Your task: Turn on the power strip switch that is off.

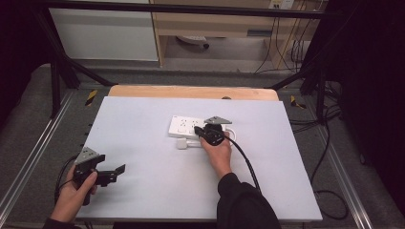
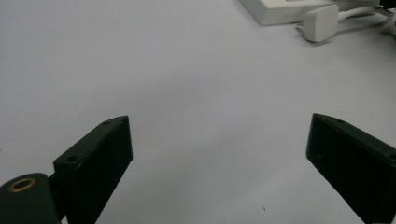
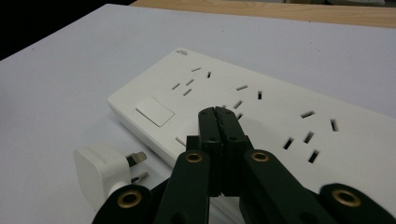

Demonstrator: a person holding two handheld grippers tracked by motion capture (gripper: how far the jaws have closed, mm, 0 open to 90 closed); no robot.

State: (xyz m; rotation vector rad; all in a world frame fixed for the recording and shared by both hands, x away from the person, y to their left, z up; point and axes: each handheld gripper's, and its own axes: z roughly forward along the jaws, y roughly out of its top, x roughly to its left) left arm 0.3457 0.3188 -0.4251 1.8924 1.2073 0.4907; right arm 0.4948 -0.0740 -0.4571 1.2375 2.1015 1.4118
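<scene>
A white power strip (image 1: 183, 126) lies flat near the middle of the grey-white mat (image 1: 157, 176). In the right gripper view the power strip (image 3: 280, 116) shows several socket holes and a rocker switch (image 3: 154, 111). A white plug (image 3: 103, 171) lies loose on the mat just in front of the strip, prongs toward it; the same plug (image 1: 182, 143) trails a white cord. My right gripper (image 3: 218, 113) is shut with nothing between its jaws, tips just over the strip's top face; I cannot tell if they touch. My left gripper (image 2: 219, 154) is open above bare mat, far from the plug (image 2: 321, 22).
The mat covers a wooden table whose far edge (image 1: 191, 91) shows. Black frame posts and rails (image 1: 57, 81) flank the table. Cables (image 1: 329, 157) hang off the right side. My left gripper (image 1: 116, 172) sits near the front left corner.
</scene>
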